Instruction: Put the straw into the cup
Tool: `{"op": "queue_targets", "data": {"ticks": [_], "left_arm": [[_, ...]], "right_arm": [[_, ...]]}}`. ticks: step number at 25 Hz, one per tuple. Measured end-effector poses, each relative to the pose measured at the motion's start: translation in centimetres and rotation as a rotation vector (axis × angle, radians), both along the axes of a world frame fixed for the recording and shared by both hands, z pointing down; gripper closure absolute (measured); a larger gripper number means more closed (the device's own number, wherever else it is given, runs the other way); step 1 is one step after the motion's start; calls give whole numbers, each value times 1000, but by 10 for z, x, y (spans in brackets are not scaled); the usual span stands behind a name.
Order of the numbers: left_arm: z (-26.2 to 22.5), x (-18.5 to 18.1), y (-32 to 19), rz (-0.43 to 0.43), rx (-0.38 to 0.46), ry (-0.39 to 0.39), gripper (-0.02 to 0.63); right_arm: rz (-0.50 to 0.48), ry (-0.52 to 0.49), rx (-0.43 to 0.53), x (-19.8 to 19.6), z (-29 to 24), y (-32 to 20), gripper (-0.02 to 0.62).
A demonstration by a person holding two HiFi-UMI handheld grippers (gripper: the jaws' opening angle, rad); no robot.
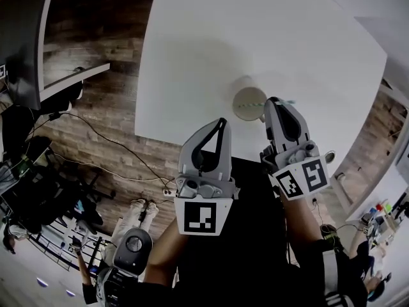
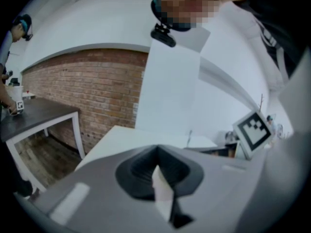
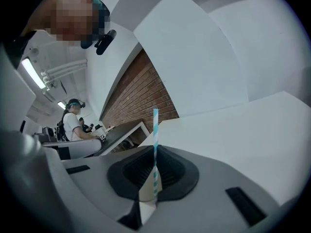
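On the white table point(image 1: 211, 37) a paper cup point(image 1: 250, 93) stands near the front edge, seen from above. My right gripper point(image 1: 276, 101) is just right of the cup, shut on a white-and-teal striped straw point(image 3: 155, 140). In the head view the straw point(image 1: 248, 105) lies crosswise over the cup's mouth, and a short teal end pokes out right of the jaws. My left gripper point(image 1: 222, 121) hovers at the table's front edge, below and left of the cup. It is shut point(image 2: 163, 188) with nothing in it.
Left of and below the table is wood floor point(image 1: 96, 107) with cables. A dark table point(image 1: 38, 37) stands at far left, a brick wall point(image 2: 92, 96) lies beyond it, and a person point(image 3: 73, 123) sits at another table. The right gripper's marker cube point(image 2: 253, 131) shows beside my left.
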State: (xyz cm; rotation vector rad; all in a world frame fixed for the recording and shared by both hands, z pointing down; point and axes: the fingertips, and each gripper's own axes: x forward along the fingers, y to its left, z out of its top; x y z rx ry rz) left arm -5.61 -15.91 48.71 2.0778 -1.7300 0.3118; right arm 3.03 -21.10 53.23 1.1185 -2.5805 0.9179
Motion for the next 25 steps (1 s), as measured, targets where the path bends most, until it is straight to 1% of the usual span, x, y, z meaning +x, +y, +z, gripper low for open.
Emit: {"op": "queue_targets", "data": {"ticks": [7,11,16,25], "left_arm": [[1,-1,-1,-15,-9,16,603],[1,-1,0,-10,-10,16,603],[4,-1,1,-10,-16,25,603],[6,1,5,-16,-19,34,601]], "right_arm": [[-17,18,-15,-2,5,-2,577],[-21,28,-14,-4,6,-3,577],[-29,25,-6,-5,7,-2,577],[-46,34,-23,-4,18,-2,575]]}}
